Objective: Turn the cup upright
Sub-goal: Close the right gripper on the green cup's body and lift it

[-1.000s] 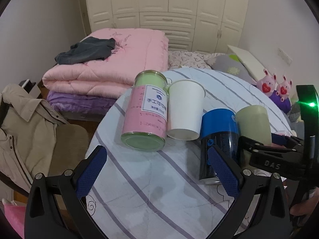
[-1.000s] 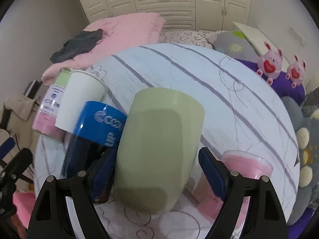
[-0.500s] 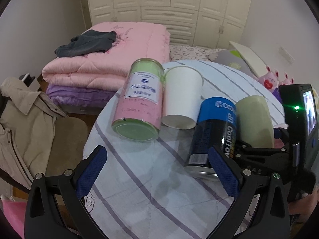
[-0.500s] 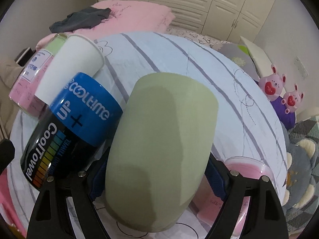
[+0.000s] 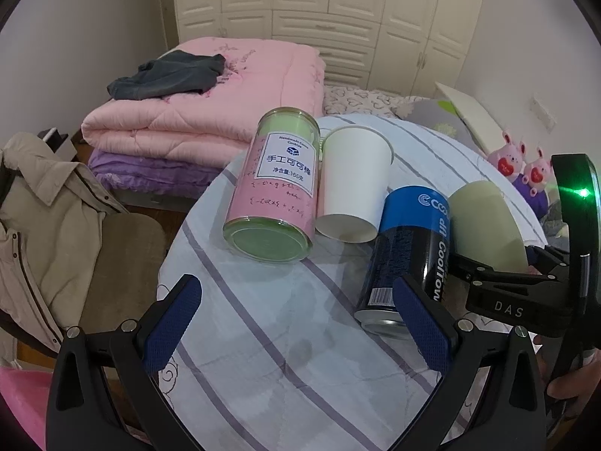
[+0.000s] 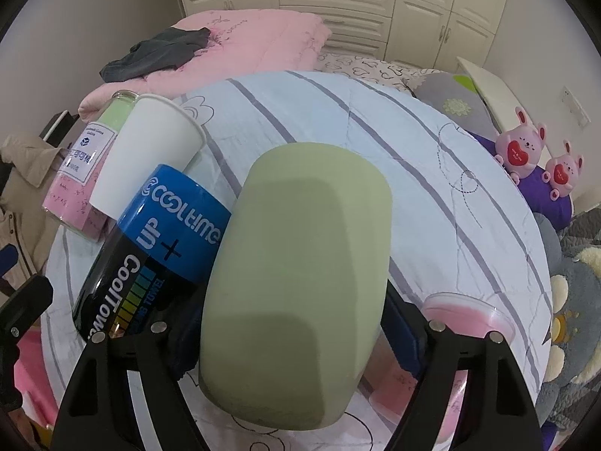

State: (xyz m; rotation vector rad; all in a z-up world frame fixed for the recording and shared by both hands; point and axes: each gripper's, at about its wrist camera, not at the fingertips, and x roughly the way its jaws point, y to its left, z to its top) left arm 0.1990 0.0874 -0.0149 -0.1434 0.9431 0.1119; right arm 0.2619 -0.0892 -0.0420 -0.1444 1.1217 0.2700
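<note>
Right gripper (image 6: pixel 289 342) pinches the pale green plastic cup (image 6: pixel 300 274), which lies on its side against the blue-and-black Cooltowel can (image 6: pixel 150 251); left gripper (image 5: pixel 296 323) gapes wide, holding nothing, near that can.

The place is a bedroom in a home. A cream built-in wardrobe (image 5: pixel 338 11) with panelled doors and drawers fills the back wall at the top of both views. Below it, in the upper left, a folded pink quilt (image 5: pixel 210 101) lies on a bed with dark clothes (image 5: pixel 169 75) thrown on top. A beige jacket (image 5: pixel 41 218) hangs over a chair at the left edge. Two pink plush rabbits (image 6: pixel 537 158) sit at the right edge, near pillows (image 6: pixel 450 101). A striped bedsheet (image 6: pixel 338 112) covers the round surface in the middle.
</note>
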